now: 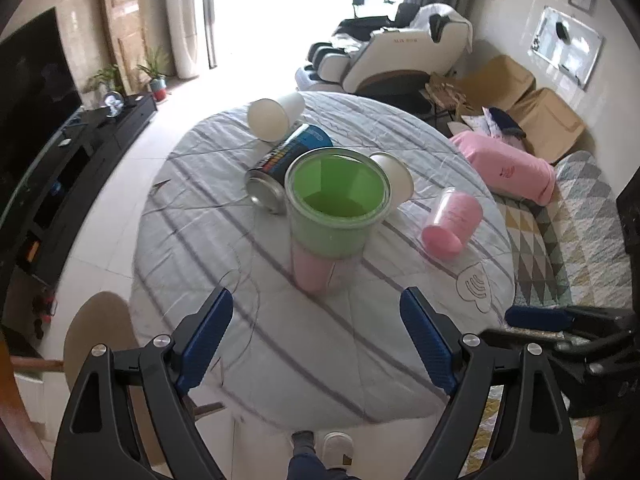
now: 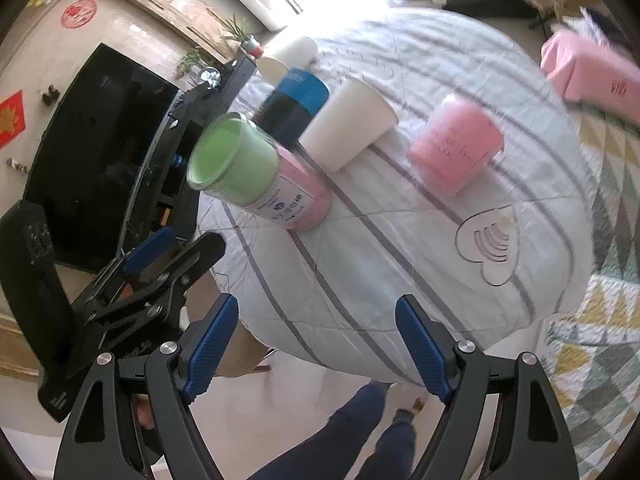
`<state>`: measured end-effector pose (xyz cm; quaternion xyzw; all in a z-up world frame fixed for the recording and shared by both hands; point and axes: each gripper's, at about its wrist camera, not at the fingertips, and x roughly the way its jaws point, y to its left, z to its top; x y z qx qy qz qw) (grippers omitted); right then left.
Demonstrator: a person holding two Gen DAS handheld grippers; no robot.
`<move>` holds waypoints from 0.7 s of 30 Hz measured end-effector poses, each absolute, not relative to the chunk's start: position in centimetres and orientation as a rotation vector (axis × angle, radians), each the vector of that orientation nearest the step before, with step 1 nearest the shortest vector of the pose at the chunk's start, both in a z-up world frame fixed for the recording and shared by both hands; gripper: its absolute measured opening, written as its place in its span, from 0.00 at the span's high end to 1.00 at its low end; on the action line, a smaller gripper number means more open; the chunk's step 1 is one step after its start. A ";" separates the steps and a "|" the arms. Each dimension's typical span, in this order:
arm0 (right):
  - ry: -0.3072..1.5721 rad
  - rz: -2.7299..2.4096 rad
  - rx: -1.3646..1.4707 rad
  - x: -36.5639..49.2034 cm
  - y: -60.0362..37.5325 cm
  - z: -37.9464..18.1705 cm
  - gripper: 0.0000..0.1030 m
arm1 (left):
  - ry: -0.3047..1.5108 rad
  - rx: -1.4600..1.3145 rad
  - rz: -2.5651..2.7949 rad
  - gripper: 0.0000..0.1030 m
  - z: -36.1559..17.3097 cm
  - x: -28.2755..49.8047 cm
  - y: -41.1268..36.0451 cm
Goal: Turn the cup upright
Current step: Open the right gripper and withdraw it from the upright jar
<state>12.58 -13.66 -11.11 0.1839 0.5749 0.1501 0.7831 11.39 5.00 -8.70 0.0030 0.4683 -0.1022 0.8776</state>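
A clear cup with a green top and pink bottom (image 1: 334, 216) stands upright, mouth up, on the round table (image 1: 304, 344); it also shows in the right wrist view (image 2: 260, 172). A pink cup (image 1: 452, 222) lies on its side to its right, seen too in the right wrist view (image 2: 456, 144). A white paper cup (image 1: 394, 176) lies behind the green cup, and another white cup (image 1: 272, 116) lies at the far side. My left gripper (image 1: 316, 340) is open and empty, short of the green cup. My right gripper (image 2: 316, 340) is open and empty near the table's front edge.
A dark can with a blue band (image 1: 288, 164) lies on its side beside the green cup. A TV stand (image 1: 80, 152) is at the left, a sofa with a pink cushion (image 1: 508, 164) at the right. The person's legs (image 2: 352, 432) are below the table edge.
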 end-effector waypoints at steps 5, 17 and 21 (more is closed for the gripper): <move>1.148 0.274 0.281 10.0 -12.9 -8.6 0.20 | 0.924 0.003 -0.173 0.08 -6.3 7.9 6.2; 0.849 0.046 0.119 3.7 -10.8 -3.9 0.20 | 0.841 0.050 -0.164 0.00 -3.1 2.7 8.2; 0.818 -0.016 0.149 1.6 -10.5 -3.6 0.20 | 0.809 0.066 -0.172 0.00 -2.0 0.4 9.0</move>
